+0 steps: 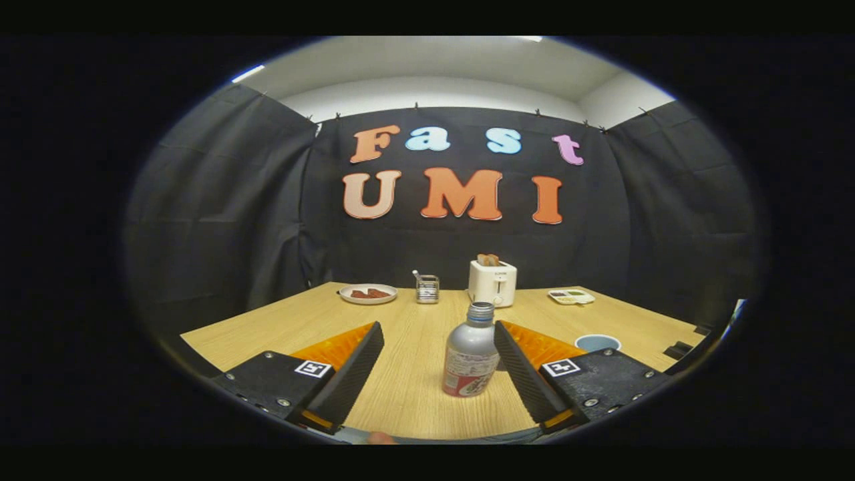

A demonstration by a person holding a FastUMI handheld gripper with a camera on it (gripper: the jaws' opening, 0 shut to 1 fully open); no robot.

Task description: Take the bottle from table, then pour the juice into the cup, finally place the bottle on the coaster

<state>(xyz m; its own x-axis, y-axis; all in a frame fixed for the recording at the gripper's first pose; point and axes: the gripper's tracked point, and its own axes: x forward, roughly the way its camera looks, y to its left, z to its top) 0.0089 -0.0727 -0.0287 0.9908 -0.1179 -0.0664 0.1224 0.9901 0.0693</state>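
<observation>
While the gripper (437, 354) is held low and level over the wooden table (407, 394), its two fingers are spread wide apart and nothing is gripped between them. The bottle (471, 357) is seen standing upright on the table between the fingers, much nearer the right finger, whose inner face lies just beside or perhaps against the bottle's side; which of the two cannot be told. A clear gap is left between the bottle and the left finger. The bottle's body is silvery, with a threaded neck at the top and a red and white label wrapped around its lower part; the print on the label is too small to be read. A square black-and-white marker is carried on top of each finger block. The cup (597, 343), a round blue-rimmed vessel, is placed on the table just beyond the right finger. Farther back, a white toaster (492, 282) with bread in its slots, a small glass holder (427, 288), a plate (368, 294) of dark food and a small tray (571, 296) are ranged along the far edge.
</observation>
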